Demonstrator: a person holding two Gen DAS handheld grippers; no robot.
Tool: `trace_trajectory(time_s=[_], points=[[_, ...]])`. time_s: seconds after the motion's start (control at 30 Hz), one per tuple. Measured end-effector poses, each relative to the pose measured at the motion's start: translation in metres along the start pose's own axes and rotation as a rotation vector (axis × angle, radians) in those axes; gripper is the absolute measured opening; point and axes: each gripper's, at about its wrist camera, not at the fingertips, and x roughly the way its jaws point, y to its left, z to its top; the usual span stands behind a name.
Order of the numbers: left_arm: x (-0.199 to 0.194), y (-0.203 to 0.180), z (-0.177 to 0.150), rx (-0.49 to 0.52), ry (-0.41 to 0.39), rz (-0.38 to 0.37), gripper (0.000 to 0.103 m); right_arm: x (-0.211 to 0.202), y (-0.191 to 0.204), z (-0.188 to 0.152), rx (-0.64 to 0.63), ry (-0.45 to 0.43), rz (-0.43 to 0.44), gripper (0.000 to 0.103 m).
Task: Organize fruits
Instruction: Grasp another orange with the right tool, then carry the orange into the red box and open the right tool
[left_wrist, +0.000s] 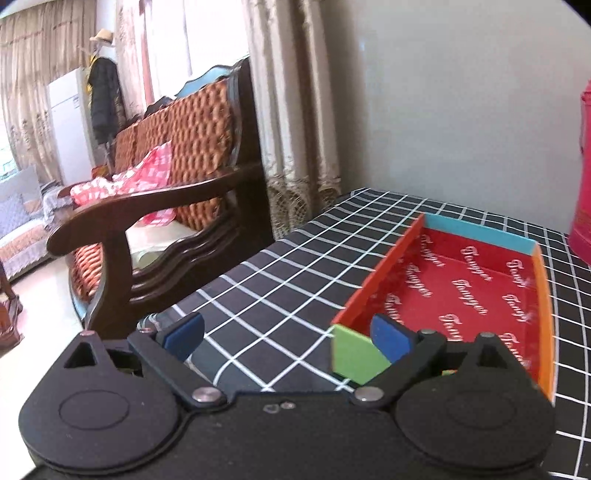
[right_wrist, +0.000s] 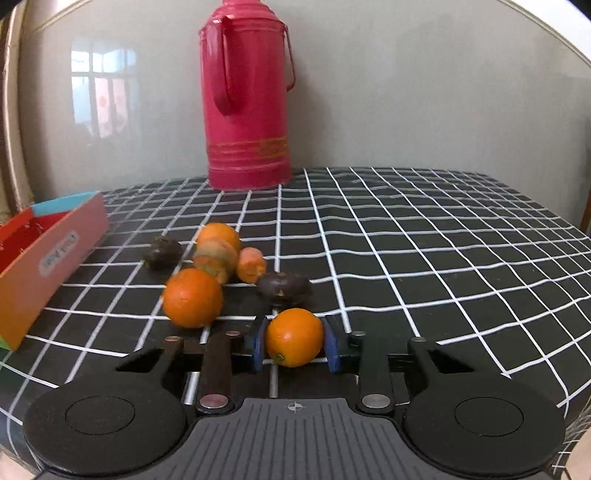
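An orange (right_wrist: 294, 337) is clamped between the blue pads of the right gripper (right_wrist: 294, 343), low in the centre of the right wrist view, above the checked table (right_wrist: 424, 258). More fruit (right_wrist: 192, 297) is seen just behind it. The left gripper (left_wrist: 286, 341) is held with fingers wide apart, its right pad at the near corner of the red tray (left_wrist: 458, 280).

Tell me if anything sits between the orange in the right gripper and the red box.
Partly. The orange is gripped by the right gripper; the red box lies to the left. Another orange sits partly along that line; lifting over should avoid it.
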Motion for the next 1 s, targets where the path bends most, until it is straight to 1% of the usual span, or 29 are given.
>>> trace_trajectory(time_s=[0.17, 0.3, 0.43, 0.53, 0.63, 0.73, 0.9, 1.0], points=[[0.011, 0.019, -0.002, -0.032, 0.046, 0.023, 0.091, -0.019, 0.021, 0.005, -0.040, -0.112, 0.082, 0.032], [0.020, 0.035, -0.007, -0.048, 0.085, 0.047, 0.091, -0.034, 0.045, 0.011, -0.071, -0.191, 0.193, 0.032], [0.030, 0.054, -0.014, -0.072, 0.137, 0.069, 0.091, -0.043, 0.074, 0.014, -0.102, -0.236, 0.301, 0.032], [0.036, 0.068, -0.018, -0.092, 0.171, 0.082, 0.091, -0.041, 0.099, 0.015, -0.120, -0.241, 0.384, 0.032], [0.040, 0.082, -0.022, -0.102, 0.188, 0.100, 0.091, -0.037, 0.124, 0.018, -0.138, -0.240, 0.455, 0.032], [0.044, 0.095, -0.026, -0.108, 0.195, 0.126, 0.091, -0.034, 0.148, 0.018, -0.168, -0.244, 0.504, 0.032], [0.052, 0.119, -0.029, -0.137, 0.215, 0.164, 0.091, -0.020, 0.184, 0.011, -0.207, -0.205, 0.543, 0.032], [0.055, 0.128, -0.029, -0.155, 0.222, 0.173, 0.091, -0.015, 0.195, 0.007, -0.226, -0.197, 0.548, 0.032]])
